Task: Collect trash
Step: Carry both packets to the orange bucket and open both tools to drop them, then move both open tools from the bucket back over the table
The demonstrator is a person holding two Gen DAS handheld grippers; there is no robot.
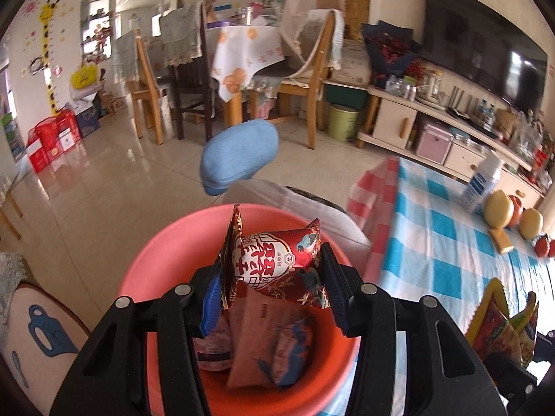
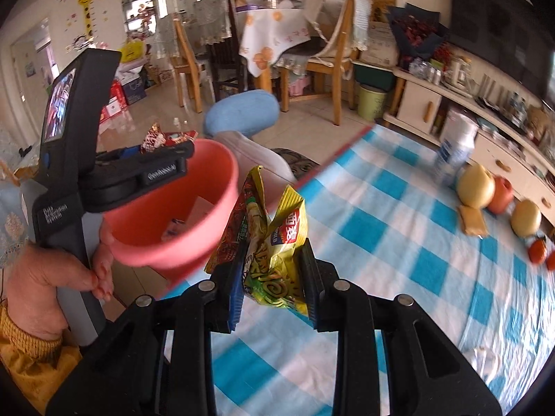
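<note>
Left gripper pinches a red snack wrapper above the pink bin; right gripper clamps a yellow noodle packet beside it.

Colours and patterns as I see them:

- Round plastic bin: salmon pink outside, deeper orange-red inside.
- Crinkled foil snack wrapper in my left black gripper: dark red, with a white medallion, red characters and teal birds.
- Flat paper packet inside the bin: dull pinkish brown with blue print.
- Crumpled noodle packet in my right black gripper: yellow and green, with a red-brown side and a red-and-blue label.
- Cloth on the desk: blue-and-white check, with a red-and-white checked edge.
- Round fruits: pale yellow, with one orange-red.
- Cushioned stool: light blue.
</note>
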